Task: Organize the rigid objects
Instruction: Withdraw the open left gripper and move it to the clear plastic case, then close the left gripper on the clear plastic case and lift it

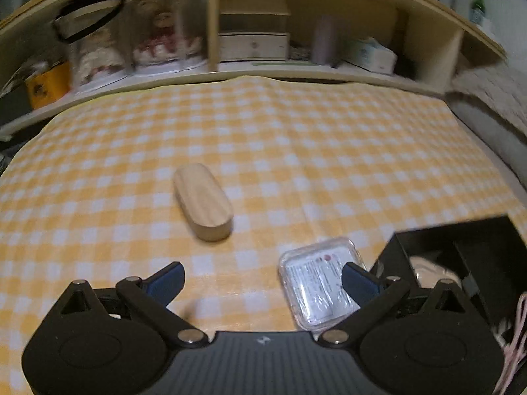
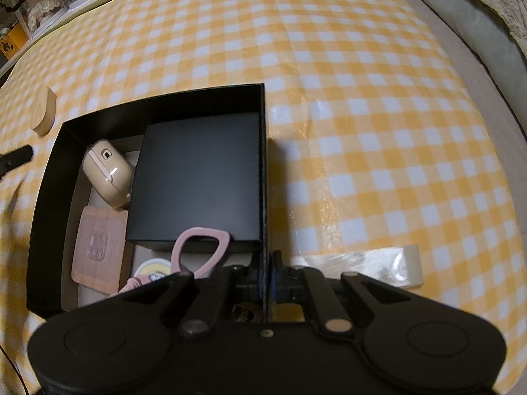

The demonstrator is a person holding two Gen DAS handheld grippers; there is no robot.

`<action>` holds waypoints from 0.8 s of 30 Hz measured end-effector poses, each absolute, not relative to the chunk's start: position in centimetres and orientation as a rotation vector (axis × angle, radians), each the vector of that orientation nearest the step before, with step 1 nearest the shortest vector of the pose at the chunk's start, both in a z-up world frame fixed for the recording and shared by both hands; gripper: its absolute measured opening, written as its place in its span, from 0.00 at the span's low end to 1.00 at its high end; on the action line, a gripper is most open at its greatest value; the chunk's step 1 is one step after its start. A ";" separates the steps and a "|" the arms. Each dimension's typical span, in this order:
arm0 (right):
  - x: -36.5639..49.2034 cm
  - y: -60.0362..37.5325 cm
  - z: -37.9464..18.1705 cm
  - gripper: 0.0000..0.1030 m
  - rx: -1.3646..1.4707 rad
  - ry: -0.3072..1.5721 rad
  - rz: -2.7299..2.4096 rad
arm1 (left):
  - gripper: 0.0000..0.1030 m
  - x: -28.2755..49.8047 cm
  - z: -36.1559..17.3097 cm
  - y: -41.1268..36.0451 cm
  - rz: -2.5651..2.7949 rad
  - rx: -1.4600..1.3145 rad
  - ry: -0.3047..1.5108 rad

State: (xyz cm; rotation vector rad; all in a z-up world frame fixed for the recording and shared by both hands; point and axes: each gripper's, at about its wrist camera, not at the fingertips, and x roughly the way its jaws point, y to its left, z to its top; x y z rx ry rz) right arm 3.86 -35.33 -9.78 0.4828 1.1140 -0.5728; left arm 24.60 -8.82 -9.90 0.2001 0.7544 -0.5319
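A wooden oval case (image 1: 203,201) lies on the yellow checked cloth ahead of my left gripper (image 1: 263,279), which is open and empty just above the cloth. A clear plastic box (image 1: 321,284) with a printed label lies by its right finger (image 1: 360,283). My right gripper (image 2: 267,278) is shut on the right wall of the black open box (image 2: 265,171). Inside are a smaller black box (image 2: 201,177), a beige earbud case (image 2: 107,172), a pink card (image 2: 98,247) and pink-handled scissors (image 2: 201,250). The black box also shows in the left wrist view (image 1: 454,250).
A wooden shelf (image 1: 263,69) with dolls, drawers and tissue boxes runs along the far edge of the table. A roll of clear tape (image 2: 388,266) lies right of the right gripper. A grey fuzzy cushion (image 2: 477,23) borders the right side. The wooden case's end (image 2: 44,112) shows left of the box.
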 end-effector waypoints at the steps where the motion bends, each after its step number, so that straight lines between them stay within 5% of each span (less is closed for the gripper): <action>1: 3.8 -35.3 -9.8 0.05 0.484 1.114 -0.572 | 0.98 24.4 -10.2 -9.1 -0.551 0.223 0.738; 15: 4.2 -35.5 -9.8 0.06 0.507 1.108 -0.574 | 0.99 21.4 -13.1 -10.4 -0.964 0.730 0.517; 24: 4.1 -35.5 -9.9 0.06 0.503 1.109 -0.572 | 0.99 24.6 -13.8 -12.4 -1.186 0.810 0.568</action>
